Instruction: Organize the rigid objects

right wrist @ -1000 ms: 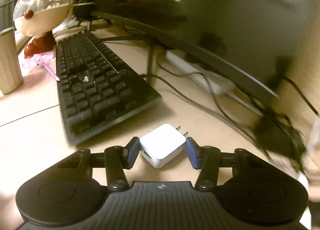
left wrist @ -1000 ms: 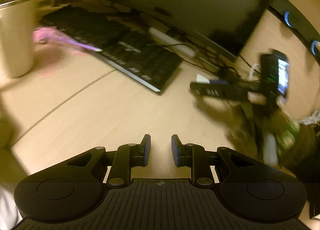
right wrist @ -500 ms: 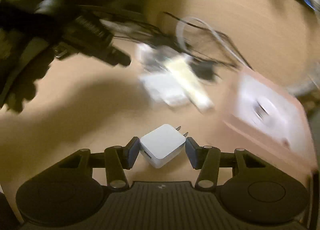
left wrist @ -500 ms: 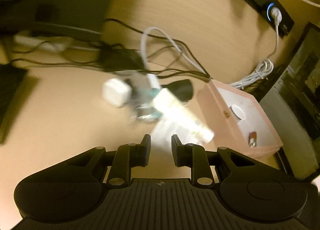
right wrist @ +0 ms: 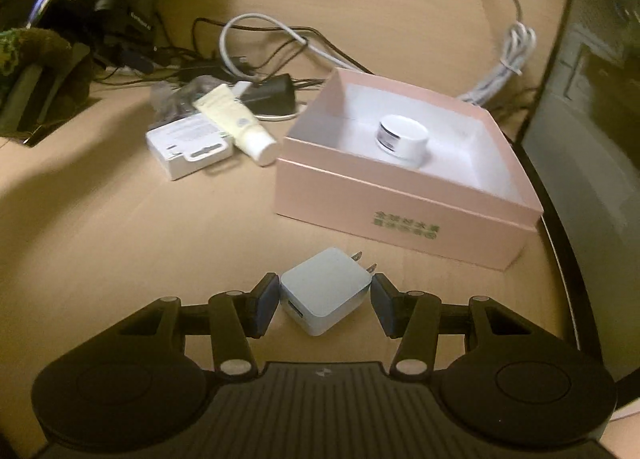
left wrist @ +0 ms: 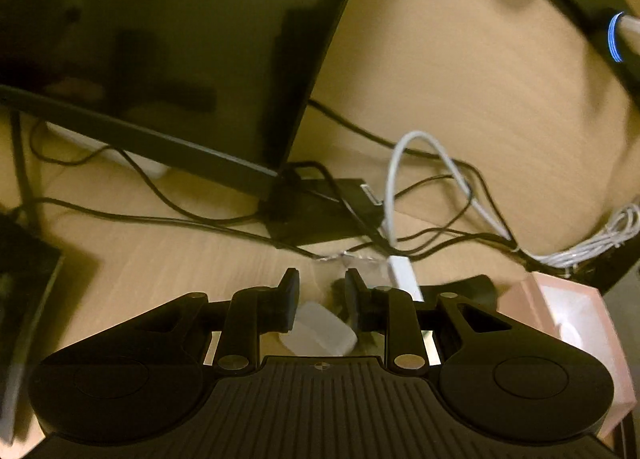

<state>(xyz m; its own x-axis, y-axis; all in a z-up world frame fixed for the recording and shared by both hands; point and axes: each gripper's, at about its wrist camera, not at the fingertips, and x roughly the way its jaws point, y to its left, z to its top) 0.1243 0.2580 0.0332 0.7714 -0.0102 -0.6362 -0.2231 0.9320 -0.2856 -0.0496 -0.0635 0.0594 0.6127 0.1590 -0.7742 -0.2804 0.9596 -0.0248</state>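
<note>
My right gripper [right wrist: 325, 295] is shut on a white plug adapter [right wrist: 323, 290], prongs pointing toward an open pink box [right wrist: 384, 201] just ahead on the right. A white round jar [right wrist: 401, 140] sits inside the box. Left of the box lie a cream tube [right wrist: 236, 121] and a small white carton [right wrist: 188, 141]. My left gripper [left wrist: 322, 289] hovers low over a white block [left wrist: 322, 329] that shows between and beneath its narrowly parted fingers. I cannot tell whether they touch it. The pink box's corner [left wrist: 572, 311] is at its right.
A monitor [left wrist: 160, 43] and its stand [left wrist: 316, 211] stand behind the left gripper, amid black cables and a white cable [left wrist: 404, 163]. A keyboard edge [left wrist: 24, 271] is at the left. A dark cabinet [right wrist: 592, 107] borders the desk on the right. A coiled white cable [right wrist: 504, 71] lies behind the box.
Both grippers swung right from the keyboard to the pink box area. The right one keeps the adapter and now faces the box. The left one dropped low over the white block.
</note>
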